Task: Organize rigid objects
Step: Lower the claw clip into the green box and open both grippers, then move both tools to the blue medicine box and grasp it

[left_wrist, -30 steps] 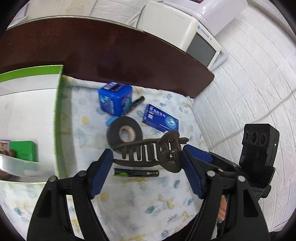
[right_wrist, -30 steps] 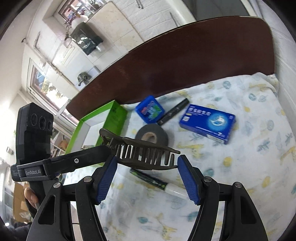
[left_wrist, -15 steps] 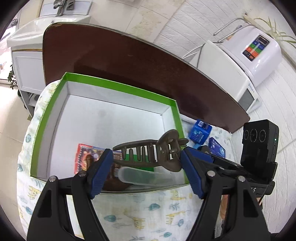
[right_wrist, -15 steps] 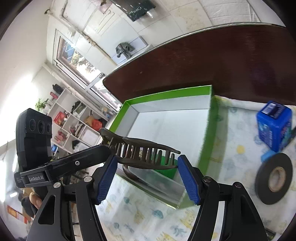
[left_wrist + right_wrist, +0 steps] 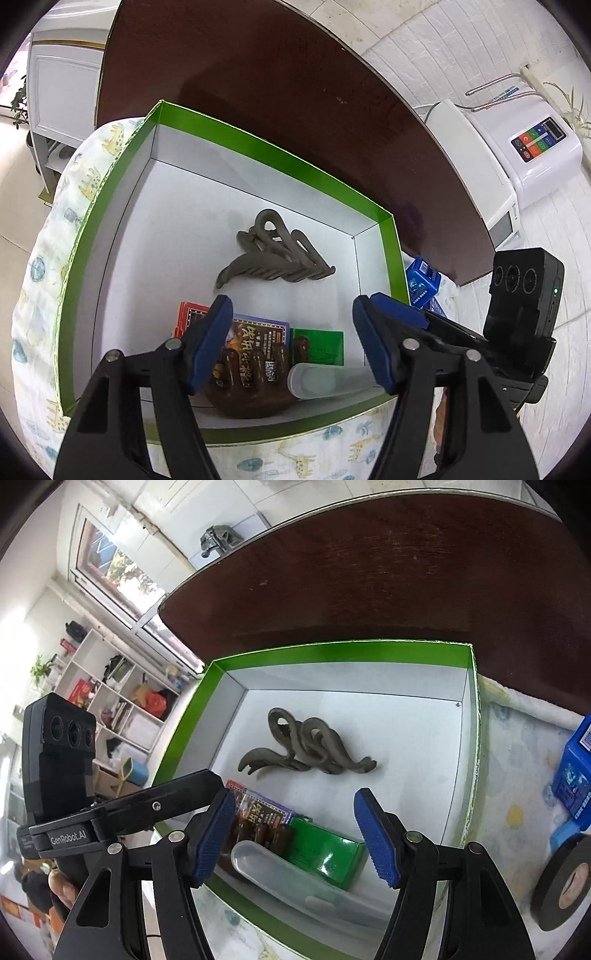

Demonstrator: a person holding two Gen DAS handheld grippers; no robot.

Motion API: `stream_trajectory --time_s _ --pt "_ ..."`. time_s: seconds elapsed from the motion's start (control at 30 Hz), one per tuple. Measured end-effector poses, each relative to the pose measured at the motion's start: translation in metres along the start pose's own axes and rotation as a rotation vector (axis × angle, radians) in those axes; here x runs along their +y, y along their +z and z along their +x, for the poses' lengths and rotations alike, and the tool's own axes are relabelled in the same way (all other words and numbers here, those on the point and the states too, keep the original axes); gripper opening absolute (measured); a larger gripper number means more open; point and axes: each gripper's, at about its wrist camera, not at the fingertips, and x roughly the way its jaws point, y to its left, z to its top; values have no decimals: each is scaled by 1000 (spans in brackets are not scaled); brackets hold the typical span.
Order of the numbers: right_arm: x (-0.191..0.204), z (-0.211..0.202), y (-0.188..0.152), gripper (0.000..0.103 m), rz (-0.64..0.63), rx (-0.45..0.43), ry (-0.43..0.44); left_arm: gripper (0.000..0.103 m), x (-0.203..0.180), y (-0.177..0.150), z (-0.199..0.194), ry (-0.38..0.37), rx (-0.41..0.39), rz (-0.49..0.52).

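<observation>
A dark brown hair claw clip [image 5: 275, 254] lies on the white floor of the green-rimmed box [image 5: 258, 147], near its middle; it also shows in the right wrist view [image 5: 306, 747]. My left gripper [image 5: 291, 347] is open and empty above the box's near part. My right gripper [image 5: 295, 836] is open and empty over the same box [image 5: 332, 651]. Both hang apart from the clip.
In the box's near end lie a card pack [image 5: 255, 336], a green packet [image 5: 325, 853], a clear plastic case [image 5: 295, 878] and a brown comb-like piece [image 5: 243, 391]. A blue box [image 5: 572, 775] and a black tape roll [image 5: 565, 882] lie on the patterned cloth to the right. A dark wooden board [image 5: 277, 81] stands behind.
Both grippers held the claw clip between them, carried it left from the cloth to over the box, then opened. The clip now lies on the box floor.
</observation>
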Motion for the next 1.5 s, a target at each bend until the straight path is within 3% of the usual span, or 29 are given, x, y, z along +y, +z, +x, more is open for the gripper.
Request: stream_trajectory --time_s 0.2,0.47,0.7,0.87,0.97,1.17,1.3,1.4,1.5 --pt "-3 -19 -8 70 -17 -27 -20 66 -18 -3 -6 21 -32 18" --pt "-32 -81 -21 70 10 -120 -67 70 -94 -17 4 -11 -40 157" --pt "-105 -164 -52 70 141 -240 -168 70 -185 -38 50 -62 12 311" --pt "-179 -212 -89 70 320 -297 -237 68 -241 -60 112 -65 117 406" --pt "-223 -223 -106 70 452 -302 -275 60 -266 -70 150 -53 176 438" --pt "-278 -231 -131 64 573 -294 -268 58 -293 -77 210 22 259 473" --pt "-293 -225 -130 55 594 -285 -249 57 -303 -76 230 50 277 497" --pt "-299 -222 -128 50 597 -279 -236 48 -308 -76 243 64 311 506" --pt "-304 -215 -126 42 603 -261 -231 47 -308 -77 254 88 329 513"
